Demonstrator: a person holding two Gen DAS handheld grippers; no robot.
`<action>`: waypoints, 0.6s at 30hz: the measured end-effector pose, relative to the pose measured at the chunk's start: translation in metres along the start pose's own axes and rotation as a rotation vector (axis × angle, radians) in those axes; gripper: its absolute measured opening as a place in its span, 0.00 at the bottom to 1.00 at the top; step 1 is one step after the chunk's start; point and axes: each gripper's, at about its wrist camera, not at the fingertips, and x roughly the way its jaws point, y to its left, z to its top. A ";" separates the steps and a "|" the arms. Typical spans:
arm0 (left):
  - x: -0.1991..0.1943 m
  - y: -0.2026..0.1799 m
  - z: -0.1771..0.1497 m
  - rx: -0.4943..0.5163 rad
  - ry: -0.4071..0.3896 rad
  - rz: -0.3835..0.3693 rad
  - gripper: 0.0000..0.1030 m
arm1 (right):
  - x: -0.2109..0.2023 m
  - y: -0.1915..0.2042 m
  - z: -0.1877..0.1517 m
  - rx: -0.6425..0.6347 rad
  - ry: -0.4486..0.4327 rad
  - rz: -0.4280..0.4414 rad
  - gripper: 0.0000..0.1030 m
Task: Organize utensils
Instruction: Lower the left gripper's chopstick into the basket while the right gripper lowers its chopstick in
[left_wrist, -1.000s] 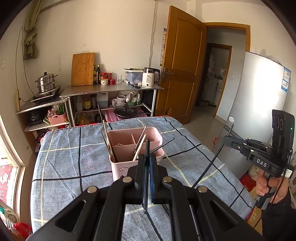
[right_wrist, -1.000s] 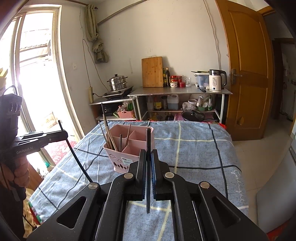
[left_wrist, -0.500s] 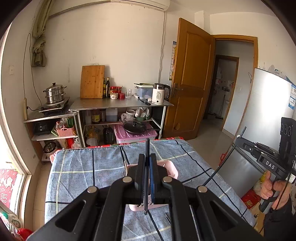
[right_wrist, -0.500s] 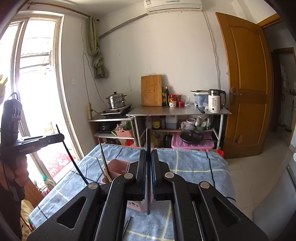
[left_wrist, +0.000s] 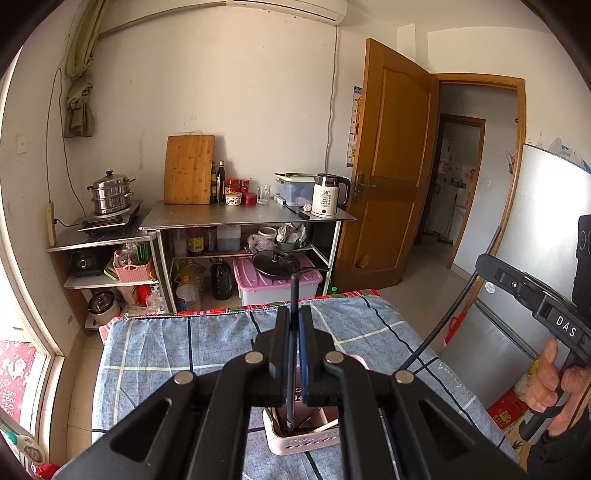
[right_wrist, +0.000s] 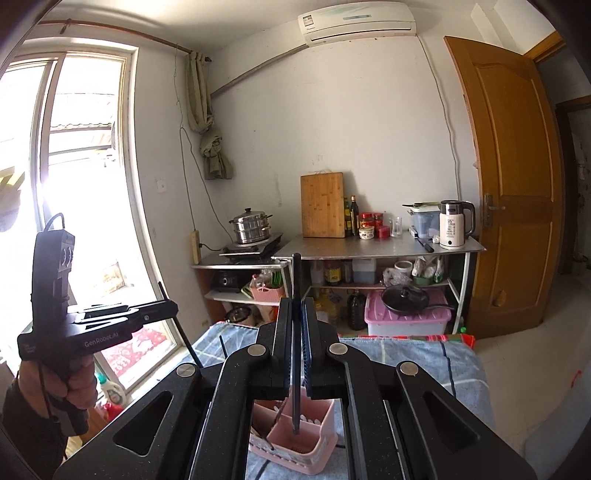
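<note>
A second ago I was looking down on the pink caddy from behind, with the whole table top spread out ahead; now both cameras are tipped up toward the far wall and the caddy (left_wrist: 303, 432) sits low in view, right under the fingers. So I have brought both tools over it and lifted their aim. My left gripper (left_wrist: 294, 325) is clamped on a dark chopstick (left_wrist: 291, 369) that stands upright, its lower tip down inside the caddy among the utensils already there. My right gripper (right_wrist: 295, 317) is likewise closed on its own chopstick (right_wrist: 295, 350), upright, with the tip hanging over a near compartment of the caddy (right_wrist: 295, 443); I cannot tell whether it touches the bottom. The caddy rests on the blue checked cloth (left_wrist: 166, 343). I judge both sticks are lined up for dropping in; what remains is lowering and letting go.
</note>
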 end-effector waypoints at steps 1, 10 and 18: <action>0.003 0.000 0.000 0.003 0.000 0.001 0.05 | 0.004 0.002 0.001 0.002 0.000 0.007 0.05; 0.030 0.010 -0.015 -0.016 0.036 -0.017 0.05 | 0.043 0.018 -0.014 0.020 0.045 0.059 0.04; 0.052 0.019 -0.036 -0.028 0.099 -0.025 0.05 | 0.079 0.014 -0.045 0.044 0.142 0.073 0.04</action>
